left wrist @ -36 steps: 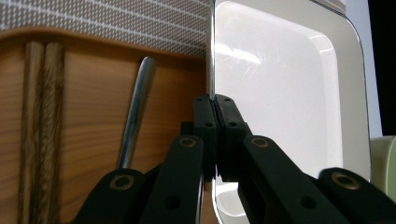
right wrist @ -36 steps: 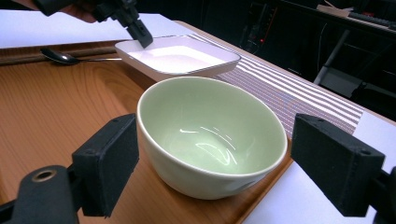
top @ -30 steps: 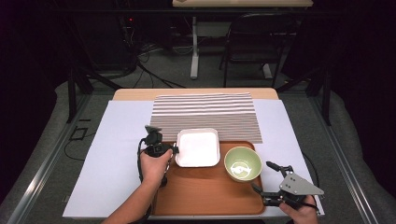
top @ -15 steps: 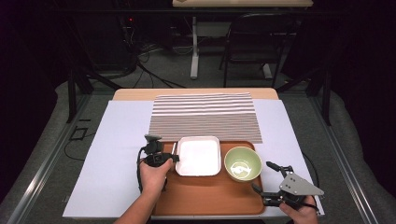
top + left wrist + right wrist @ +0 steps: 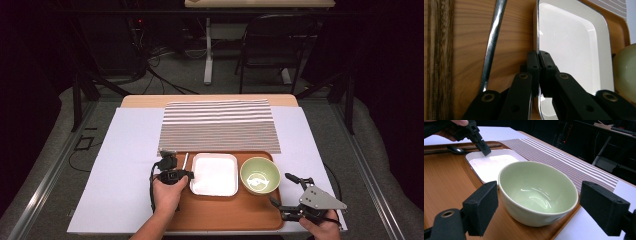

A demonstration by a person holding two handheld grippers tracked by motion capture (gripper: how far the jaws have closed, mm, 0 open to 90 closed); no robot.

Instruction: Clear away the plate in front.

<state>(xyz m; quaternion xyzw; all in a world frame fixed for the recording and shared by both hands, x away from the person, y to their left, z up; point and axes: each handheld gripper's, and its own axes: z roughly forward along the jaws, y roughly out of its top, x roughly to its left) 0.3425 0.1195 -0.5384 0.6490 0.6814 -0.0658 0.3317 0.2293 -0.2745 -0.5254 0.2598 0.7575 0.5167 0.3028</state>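
Note:
My left gripper [image 5: 187, 174] is shut on the left rim of a white square plate [image 5: 215, 173], which lies on the wooden tray [image 5: 220, 214]. In the left gripper view the jaws [image 5: 539, 53] pinch the plate's thin edge [image 5: 571, 40]. A metal spoon [image 5: 492, 37] lies on the tray just left of the plate. A pale green bowl [image 5: 259, 176] stands on the tray's right part. My right gripper [image 5: 280, 189] sits at the tray's right near corner, open. Its jaws [image 5: 539, 212] stand wide apart in front of the bowl [image 5: 539, 182] without touching it.
A striped placemat [image 5: 218, 125] lies beyond the tray on a white sheet [image 5: 125, 165] that covers the table. The spoon [image 5: 185, 161] lies close to the plate's far left corner. Table legs and a chair [image 5: 270, 45] stand on the dark floor behind.
My left gripper and the white plate have moved toward the near edge, from the tray's far rim onto the tray. The right gripper and the bowl have stayed put.

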